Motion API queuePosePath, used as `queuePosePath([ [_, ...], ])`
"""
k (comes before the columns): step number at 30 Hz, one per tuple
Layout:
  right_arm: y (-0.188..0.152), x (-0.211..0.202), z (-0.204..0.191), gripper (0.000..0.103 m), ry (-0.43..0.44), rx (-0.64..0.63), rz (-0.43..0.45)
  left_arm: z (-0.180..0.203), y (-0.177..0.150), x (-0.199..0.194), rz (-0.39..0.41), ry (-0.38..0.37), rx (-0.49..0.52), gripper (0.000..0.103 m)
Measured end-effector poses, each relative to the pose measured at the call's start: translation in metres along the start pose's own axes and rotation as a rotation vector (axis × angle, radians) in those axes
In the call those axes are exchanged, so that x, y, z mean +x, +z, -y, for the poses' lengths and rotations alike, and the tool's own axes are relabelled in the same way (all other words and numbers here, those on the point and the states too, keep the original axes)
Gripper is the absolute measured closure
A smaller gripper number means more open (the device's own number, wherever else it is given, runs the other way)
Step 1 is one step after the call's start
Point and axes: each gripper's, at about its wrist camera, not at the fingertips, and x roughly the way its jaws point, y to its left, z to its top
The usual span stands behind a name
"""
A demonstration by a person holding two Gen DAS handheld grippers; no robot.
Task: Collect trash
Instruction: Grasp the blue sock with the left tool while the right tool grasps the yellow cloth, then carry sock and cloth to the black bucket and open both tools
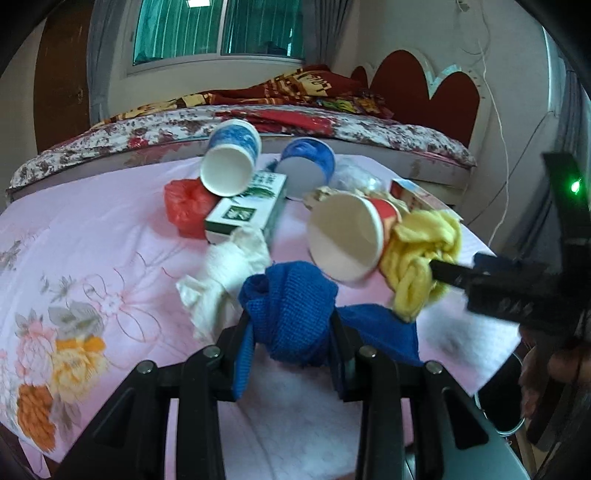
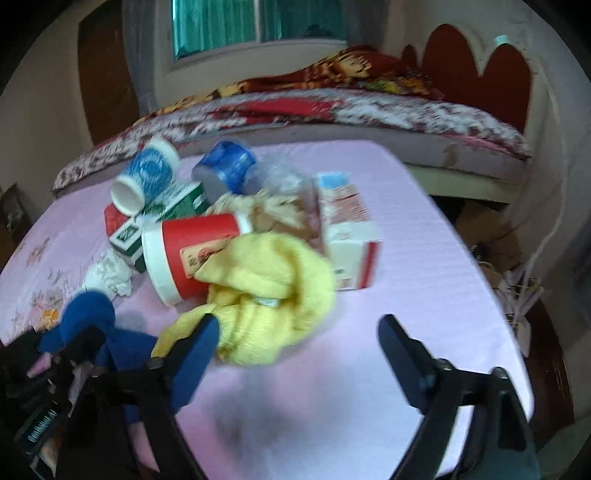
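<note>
My left tongs [image 1: 291,332] were clenched on the blue cloth [image 1: 291,302], its bunched middle pinched between the two fingers and the rest trailing onto the pink flowered sheet [image 1: 92,258] that covered the table. My right tongs [image 2: 299,343] stood released, jaws wide apart, the left finger [image 2: 195,347] touching the near edge of the yellow cloth [image 2: 266,295] while the other finger hung over bare sheet.

Just beyond the blue cloth lay a crumpled white tissue [image 1: 229,273], and beside it a red paper cup [image 1: 351,240] on its side, mouth toward me, its body touching the yellow cloth. Behind the tissue sat a green and white box [image 1: 247,210] with a blue patterned cup [image 1: 232,162] tipped over on top of it and a red plastic bag [image 1: 188,206] against its left side. A second blue cup [image 1: 306,166] lay farther back, next to some clear plastic wrap [image 1: 351,173]. A red and white carton [image 2: 351,236] lay to the right of the red cup, behind the yellow cloth.

Past the table stood a bed [image 1: 258,125] with a floral cover, a red headboard [image 1: 424,81] and a window [image 1: 218,29].
</note>
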Motion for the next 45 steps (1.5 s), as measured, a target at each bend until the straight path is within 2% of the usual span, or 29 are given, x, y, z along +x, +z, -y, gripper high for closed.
queuePosePath([
  [5,0.004,0.021,-0.001,0.02,0.062,0.054,-0.021,-0.007,0.003,0.005,-0.018,-0.004,-0.01,0.067],
  [6,0.004,0.022,-0.001,0.028,0.08,0.059,-0.023,-0.007,0.002,0.004,-0.018,-0.005,-0.008,0.067],
  [7,0.003,0.023,-0.001,0.044,0.124,0.064,-0.025,-0.007,0.001,0.004,-0.018,-0.007,-0.006,0.067],
  [10,0.003,0.016,-0.007,0.067,0.152,0.027,-0.009,-0.004,0.001,-0.001,-0.008,-0.01,-0.003,0.067],
  [13,-0.001,0.0,-0.014,0.073,0.147,-0.023,0.022,-0.001,0.001,-0.009,0.009,-0.017,0.005,0.067],
  [18,-0.012,-0.034,-0.01,0.073,0.111,-0.072,0.073,0.009,0.004,-0.026,0.042,-0.026,0.031,0.067],
  [28,-0.031,-0.106,0.034,0.073,0.006,-0.068,0.142,0.051,0.005,-0.046,0.077,-0.083,0.096,0.067],
  [38,-0.065,-0.155,0.115,0.073,-0.13,0.032,0.14,0.121,0.001,-0.055,0.089,-0.213,0.189,0.067],
  [45,-0.102,-0.185,0.171,0.073,-0.212,0.107,0.11,0.188,-0.014,-0.058,0.073,-0.329,0.283,0.067],
])
